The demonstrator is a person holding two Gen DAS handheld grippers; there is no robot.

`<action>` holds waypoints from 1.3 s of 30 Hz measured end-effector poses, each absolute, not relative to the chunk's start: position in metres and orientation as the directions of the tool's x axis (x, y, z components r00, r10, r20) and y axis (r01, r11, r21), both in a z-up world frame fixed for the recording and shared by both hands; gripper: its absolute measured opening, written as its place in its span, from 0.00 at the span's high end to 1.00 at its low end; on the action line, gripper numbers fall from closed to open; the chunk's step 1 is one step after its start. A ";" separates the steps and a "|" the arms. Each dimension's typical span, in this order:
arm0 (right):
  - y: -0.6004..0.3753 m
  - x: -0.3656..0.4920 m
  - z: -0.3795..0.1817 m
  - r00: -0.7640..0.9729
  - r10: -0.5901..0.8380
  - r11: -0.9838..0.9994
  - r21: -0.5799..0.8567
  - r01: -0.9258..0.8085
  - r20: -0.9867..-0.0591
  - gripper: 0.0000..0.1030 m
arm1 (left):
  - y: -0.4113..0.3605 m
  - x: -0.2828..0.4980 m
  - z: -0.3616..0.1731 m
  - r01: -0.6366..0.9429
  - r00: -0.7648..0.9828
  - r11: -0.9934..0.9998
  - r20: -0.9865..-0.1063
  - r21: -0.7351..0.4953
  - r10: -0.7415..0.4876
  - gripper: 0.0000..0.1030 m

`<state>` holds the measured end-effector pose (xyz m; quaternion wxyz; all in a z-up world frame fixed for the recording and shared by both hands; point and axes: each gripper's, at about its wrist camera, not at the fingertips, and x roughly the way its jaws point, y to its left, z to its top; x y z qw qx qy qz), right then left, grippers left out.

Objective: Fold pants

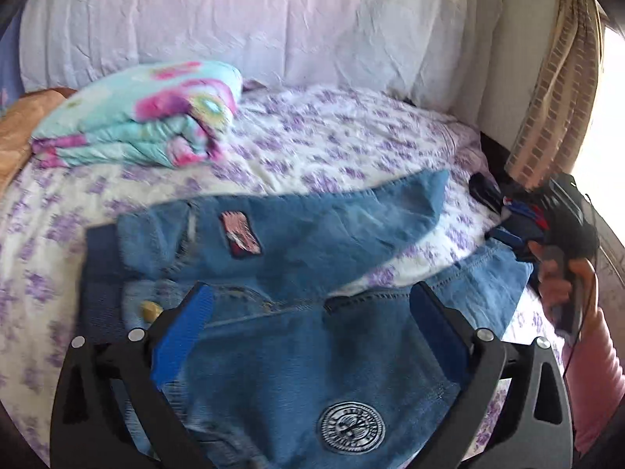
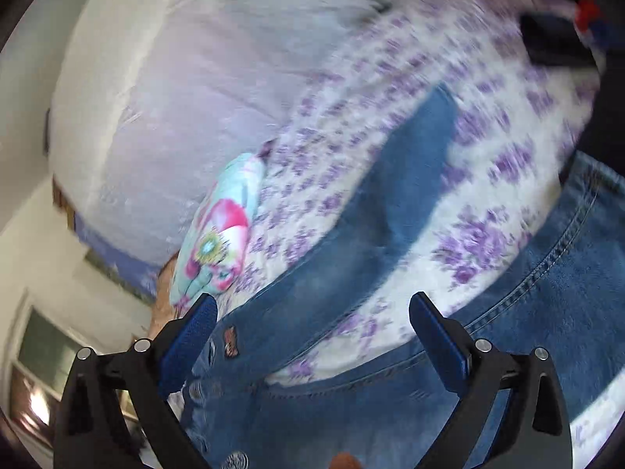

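Blue denim pants (image 1: 297, 258) lie spread on the bed with the two legs apart, a red patch (image 1: 241, 235) on one leg and a round white emblem (image 1: 350, 426) near the camera. My left gripper (image 1: 312, 305) is open, its blue pads over the denim near the crotch and not holding it. In the right wrist view the pants (image 2: 390, 391) fill the lower part. My right gripper (image 2: 312, 312) is open above the gap between the legs. The right gripper also shows in the left wrist view (image 1: 519, 230) at the far leg's hem, held by a hand.
The bed has a purple-flowered sheet (image 1: 332, 136). A folded turquoise and pink blanket (image 1: 148, 117) lies at the back left and shows in the right wrist view (image 2: 218, 234). White pillows (image 1: 254, 19) stand behind. A curtain (image 1: 554, 78) hangs at the right.
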<state>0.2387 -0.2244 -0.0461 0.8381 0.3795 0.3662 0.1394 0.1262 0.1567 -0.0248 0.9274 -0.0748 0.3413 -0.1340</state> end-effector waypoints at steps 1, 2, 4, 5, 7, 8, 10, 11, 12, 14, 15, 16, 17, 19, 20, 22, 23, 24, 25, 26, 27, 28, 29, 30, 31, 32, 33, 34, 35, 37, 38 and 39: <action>-0.229 0.250 -0.060 0.680 0.516 0.655 0.751 0.079 -0.521 0.10 | 0.152 0.129 -0.033 0.199 0.721 0.955 -0.627 -0.218 -0.294 0.05; -0.236 0.261 -0.072 0.670 0.523 0.638 0.763 0.101 -0.527 0.14 | 0.150 0.129 -0.037 0.198 0.718 0.958 -0.635 -0.208 -0.286 0.05; -0.240 0.284 -0.095 0.653 0.542 0.601 0.787 0.138 -0.529 0.20 | 0.153 0.129 -0.041 0.195 0.717 0.956 -0.632 -0.221 -0.293 0.05; -0.241 0.296 -0.105 0.649 0.543 0.591 0.792 0.155 -0.532 0.24 | 0.158 0.127 -0.041 0.191 0.722 0.950 -0.620 -0.249 -0.308 0.05; -0.241 0.314 -0.117 0.657 0.540 0.574 0.801 0.169 -0.526 0.29 | 0.169 0.123 -0.040 0.183 0.735 0.937 -0.592 -0.298 -0.332 0.05; -0.240 0.322 -0.120 0.664 0.545 0.563 0.810 0.163 -0.513 0.31 | 0.173 0.122 -0.039 0.176 0.742 0.933 -0.581 -0.315 -0.336 0.05; -0.239 0.337 -0.127 0.680 0.548 0.523 0.834 0.176 -0.487 0.31 | 0.181 0.122 -0.039 0.159 0.751 0.928 -0.568 -0.338 -0.336 0.05; -0.238 0.343 -0.126 0.687 0.549 0.508 0.843 0.177 -0.475 0.31 | 0.184 0.123 -0.040 0.151 0.752 0.924 -0.567 -0.350 -0.338 0.05; -0.239 0.349 -0.126 0.699 0.552 0.493 0.854 0.167 -0.456 0.31 | 0.186 0.124 -0.041 0.147 0.749 0.921 -0.567 -0.361 -0.342 0.05; -0.244 0.359 -0.127 0.709 0.559 0.467 0.870 0.161 -0.431 0.32 | 0.188 0.127 -0.044 0.148 0.737 0.909 -0.569 -0.389 -0.364 0.05; -0.246 0.362 -0.126 0.717 0.558 0.452 0.878 0.159 -0.417 0.35 | 0.188 0.127 -0.044 0.151 0.733 0.907 -0.571 -0.393 -0.369 0.05; -0.250 0.364 -0.126 0.722 0.554 0.449 0.879 0.160 -0.414 0.40 | 0.188 0.128 -0.045 0.151 0.732 0.909 -0.574 -0.388 -0.367 0.05; -0.250 0.366 -0.123 0.727 0.533 0.469 0.866 0.171 -0.432 0.55 | 0.187 0.127 -0.045 0.151 0.734 0.912 -0.575 -0.382 -0.362 0.05; -0.250 0.364 -0.113 0.738 0.486 0.538 0.826 0.169 -0.467 0.77 | 0.186 0.126 -0.046 0.153 0.737 0.917 -0.575 -0.369 -0.355 0.05; -0.248 0.359 -0.103 0.752 0.455 0.586 0.796 0.151 -0.477 0.81 | 0.185 0.126 -0.046 0.154 0.739 0.919 -0.575 -0.362 -0.350 0.05; -0.234 0.345 -0.069 0.786 0.351 0.732 0.672 0.107 -0.508 0.84 | 0.183 0.125 -0.045 0.154 0.745 0.925 -0.575 -0.347 -0.339 0.05; -0.225 0.337 -0.053 0.806 0.297 0.797 0.598 0.086 -0.512 0.85 | 0.183 0.124 -0.045 0.156 0.746 0.927 -0.574 -0.342 -0.337 0.05; -0.214 0.330 -0.038 0.823 0.239 0.853 0.517 0.076 -0.516 0.85 | 0.181 0.124 -0.044 0.159 0.747 0.929 -0.574 -0.335 -0.335 0.05; -0.204 0.325 -0.027 0.832 0.176 0.897 0.433 0.084 -0.526 0.85 | 0.180 0.124 -0.044 0.161 0.746 0.930 -0.576 -0.330 -0.334 0.05; -0.196 0.321 -0.019 0.835 0.119 0.925 0.366 0.103 -0.537 0.84 | 0.180 0.123 -0.044 0.162 0.747 0.931 -0.577 -0.326 -0.332 0.05; -0.186 0.314 -0.010 0.843 0.056 0.954 0.279 0.113 -0.535 0.84 | 0.179 0.122 -0.044 0.162 0.749 0.934 -0.577 -0.317 -0.326 0.05; -0.175 0.310 -0.004 0.848 0.013 0.975 0.194 0.106 -0.530 0.81 | 0.179 0.122 -0.044 0.162 0.751 0.936 -0.576 -0.313 -0.322 0.05; -0.165 0.307 0.000 0.848 -0.004 0.991 0.111 0.074 -0.530 0.75 | 0.178 0.121 -0.043 0.162 0.754 0.937 -0.574 -0.308 -0.319 0.05; -0.163 0.301 0.001 0.844 0.012 0.996 0.085 0.039 -0.536 0.69 | 0.178 0.120 -0.043 0.163 0.756 0.938 -0.572 -0.305 -0.317 0.05; -0.164 0.299 0.002 0.842 0.035 0.995 0.099 0.022 -0.538 0.56 | 0.178 0.120 -0.043 0.163 0.757 0.939 -0.572 -0.303 -0.316 0.05; -0.170 0.298 0.004 0.838 0.064 0.989 0.147 0.020 -0.542 0.39 | 0.178 0.120 -0.043 0.162 0.757 0.939 -0.572 -0.302 -0.315 0.05; -0.185 0.297 0.007 0.827 0.123 0.969 0.247 0.019 -0.548 0.34 | 0.178 0.120 -0.043 0.161 0.758 0.940 -0.573 -0.301 -0.313 0.05; -0.195 0.295 0.007 0.818 0.170 0.947 0.321 0.018 -0.549 0.32 | 0.178 0.119 -0.043 0.159 0.758 0.941 -0.574 -0.299 -0.311 0.05; -0.209 0.293 0.007 0.810 0.219 0.911 0.411 0.030 -0.544 0.32 | 0.178 0.119 -0.043 0.158 0.758 0.941 -0.574 -0.299 -0.310 0.05; -0.239 0.291 -0.001 0.797 0.275 0.818 0.567 0.100 -0.537 0.31 | 0.179 0.119 -0.043 0.158 0.757 0.940 -0.574 -0.303 -0.312 0.05; -0.251 0.291 -0.007 0.786 0.280 0.783 0.605 0.145 -0.551 0.31 | 0.179 0.119 -0.043 0.158 0.756 0.939 -0.574 -0.305 -0.314 0.05; -0.265 0.291 -0.016 0.767 0.274 0.749 0.629 0.209 -0.581 0.31 | 0.179 0.119 -0.043 0.159 0.754 0.938 -0.575 -0.308 -0.316 0.05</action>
